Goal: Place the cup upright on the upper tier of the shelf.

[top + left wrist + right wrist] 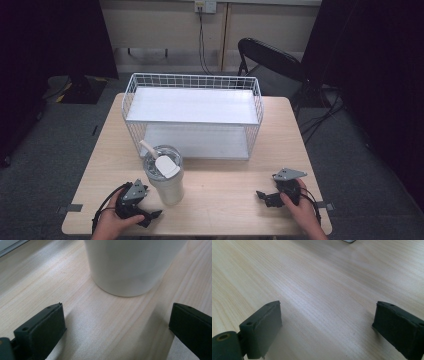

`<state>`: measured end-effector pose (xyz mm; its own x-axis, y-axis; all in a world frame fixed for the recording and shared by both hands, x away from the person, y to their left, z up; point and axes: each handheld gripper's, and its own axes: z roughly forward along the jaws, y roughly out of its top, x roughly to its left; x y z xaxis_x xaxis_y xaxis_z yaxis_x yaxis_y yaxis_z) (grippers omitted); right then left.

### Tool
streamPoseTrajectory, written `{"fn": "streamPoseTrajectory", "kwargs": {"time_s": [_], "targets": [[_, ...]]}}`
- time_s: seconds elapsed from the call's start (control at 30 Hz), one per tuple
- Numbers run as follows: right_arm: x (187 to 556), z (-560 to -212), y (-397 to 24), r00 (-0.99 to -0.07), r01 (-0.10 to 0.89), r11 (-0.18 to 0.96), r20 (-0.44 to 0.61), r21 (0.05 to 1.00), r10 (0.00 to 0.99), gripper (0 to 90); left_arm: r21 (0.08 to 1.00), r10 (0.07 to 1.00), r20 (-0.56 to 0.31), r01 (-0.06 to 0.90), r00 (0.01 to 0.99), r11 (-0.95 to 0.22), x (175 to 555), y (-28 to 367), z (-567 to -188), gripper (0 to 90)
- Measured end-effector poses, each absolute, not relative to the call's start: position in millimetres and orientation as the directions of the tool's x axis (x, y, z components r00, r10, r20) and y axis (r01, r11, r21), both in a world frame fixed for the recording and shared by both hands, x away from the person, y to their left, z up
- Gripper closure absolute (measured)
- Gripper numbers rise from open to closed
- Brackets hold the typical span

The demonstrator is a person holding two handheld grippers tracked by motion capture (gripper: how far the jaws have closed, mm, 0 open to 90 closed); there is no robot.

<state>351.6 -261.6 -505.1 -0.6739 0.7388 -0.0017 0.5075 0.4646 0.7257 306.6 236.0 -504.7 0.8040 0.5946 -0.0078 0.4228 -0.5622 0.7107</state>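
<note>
Left tool (151,216) rests near the surface's (225,192) front-left corner, jaws wide and aimed at the cup (165,176) just ahead, likely lined up to grip its base. Wire rack (192,116) stands behind at the far edge. Right tool (266,198), front-right, also gapes wide, holding nothing.

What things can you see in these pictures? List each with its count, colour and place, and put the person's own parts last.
Tumbler: one, white with a clear lid and straw, near left of the table, by the left gripper.
Rack: one, white wire with two white shelves, far middle of the table.
Table: one, light wood, centre.
Chair: one, black, behind the table at right.
Cables: black, from a wall socket down to the floor.
Left gripper: one, black, jaws open, pointing at the tumbler base.
Right gripper: one, black, jaws open over bare table.
Hands: two, holding the grippers at the near edge.
</note>
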Motion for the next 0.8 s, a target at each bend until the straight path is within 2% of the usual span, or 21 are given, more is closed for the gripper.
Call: {"fn": "streamPoseTrajectory", "kwargs": {"time_s": [0.17, 0.27, 0.4, 0.57, 0.8], "targets": [[351, -505, -261, -0.672, 0.509, 0.463, -0.001, 0.725, 0.741, 7.5, 0.710, 0.596, -0.009, 0.425, 0.803, -0.561, 305, 236, -503, 2.6], [351, -505, -261, -0.672, 0.509, 0.463, -0.001, 0.726, 0.740, 7.5, 0.720, 0.602, -0.019, 0.429, 0.798, -0.546, 304, 235, -500, 18.5], [351, -505, -261, -0.672, 0.509, 0.463, -0.001, 0.726, 0.741, 7.5, 0.728, 0.611, -0.038, 0.440, 0.791, -0.526, 305, 234, -497, 16.6], [351, -505, -261, -0.672, 0.509, 0.463, -0.001, 0.725, 0.740, 7.5, 0.805, 0.625, -0.114, 0.441, 0.773, -0.398, 303, 237, -484, 16.6], [351, -505, -261, -0.672, 0.509, 0.463, -0.001, 0.725, 0.741, 7.5, 0.875, 0.623, -0.175, 0.411, 0.762, -0.257, 303, 237, -472, 15.9]]}}
